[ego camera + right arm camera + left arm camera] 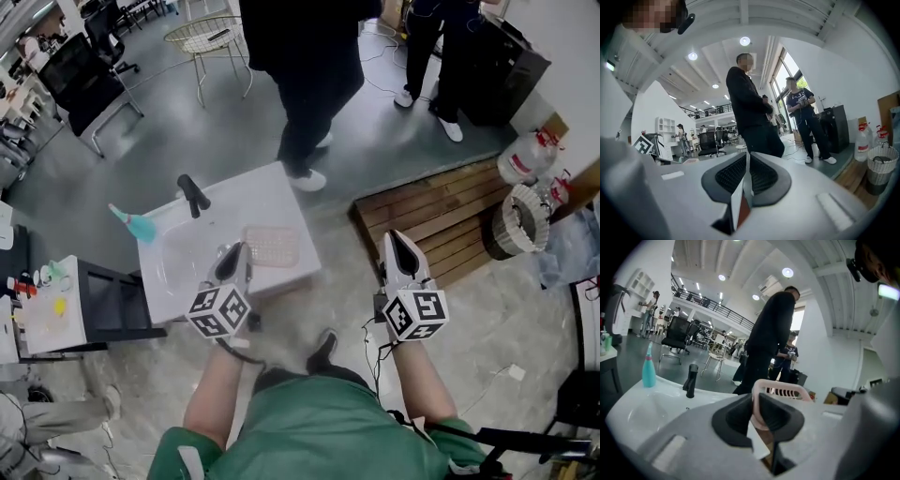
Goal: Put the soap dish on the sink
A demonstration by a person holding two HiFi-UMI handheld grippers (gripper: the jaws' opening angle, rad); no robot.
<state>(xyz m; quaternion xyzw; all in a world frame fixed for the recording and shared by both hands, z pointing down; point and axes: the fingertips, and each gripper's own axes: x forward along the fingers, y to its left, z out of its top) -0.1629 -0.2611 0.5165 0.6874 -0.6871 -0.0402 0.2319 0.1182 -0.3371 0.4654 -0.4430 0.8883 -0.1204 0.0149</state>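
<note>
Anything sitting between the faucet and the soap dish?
No. The head view shows only bare white sink between the faucet and the soap dish.

Nothing legible anywhere: print on a bystander's shirt (801, 101) and the red labels (547, 140) on the jug (525, 159) are too blurred to read.

The lower part of the soap dish (787, 388) is hidden behind the left hand-held gripper (757, 411).

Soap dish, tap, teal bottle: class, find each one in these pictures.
soap dish (272, 246), head view, middle of its slotted pink top.
tap (193, 195), head view, its black body.
teal bottle (648, 373), left gripper view, its body below the neck.
</note>
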